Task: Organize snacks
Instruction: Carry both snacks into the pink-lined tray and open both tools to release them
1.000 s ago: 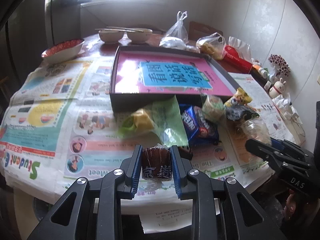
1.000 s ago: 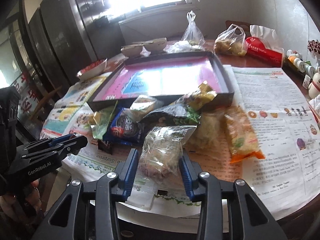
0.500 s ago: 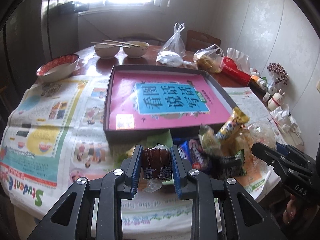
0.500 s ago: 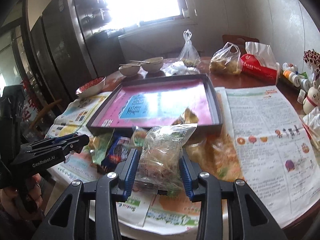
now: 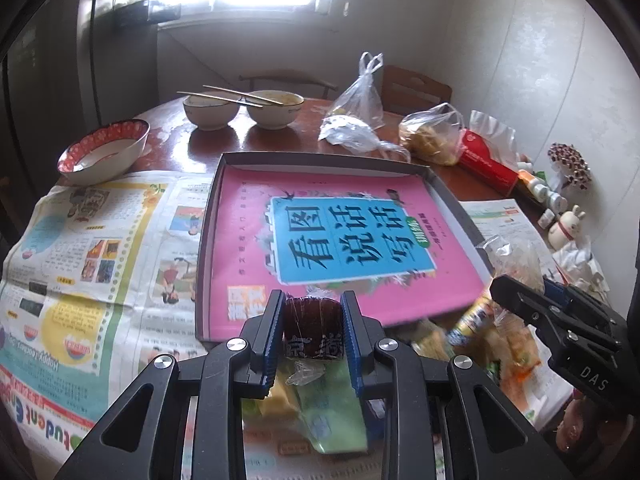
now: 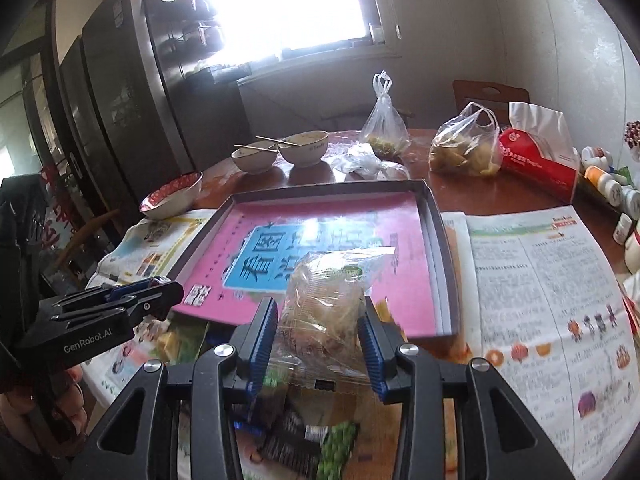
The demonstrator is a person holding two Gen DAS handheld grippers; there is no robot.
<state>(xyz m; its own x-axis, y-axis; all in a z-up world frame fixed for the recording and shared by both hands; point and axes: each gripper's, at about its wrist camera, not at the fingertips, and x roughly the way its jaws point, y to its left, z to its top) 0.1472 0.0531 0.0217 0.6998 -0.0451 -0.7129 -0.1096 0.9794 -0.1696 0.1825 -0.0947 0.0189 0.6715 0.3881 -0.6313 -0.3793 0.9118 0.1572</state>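
Over the newspaper-covered table [image 5: 100, 240], a dark wrapped snack [image 5: 313, 328] and a clear crinkly snack bag [image 6: 326, 312] are clamped by the left gripper [image 5: 310, 330] and right gripper [image 6: 320, 340], to be lowered next into the shallow pink-lined box [image 5: 224, 168].

Both tongs [image 5: 312, 330] [image 6: 322, 334] are black with blue ribbed pads [image 5: 269, 344] and silver screws.

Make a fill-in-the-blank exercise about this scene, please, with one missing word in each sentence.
1. The left hand-held gripper is shut on a small dark ____ snack.
2. The right hand-held gripper holds a ____ plastic snack bag.
3. The shallow box holds a pink ____.
4. Chopsticks rest across the two ____ at the far side of the table.

Missing words: brown; clear; book; bowls
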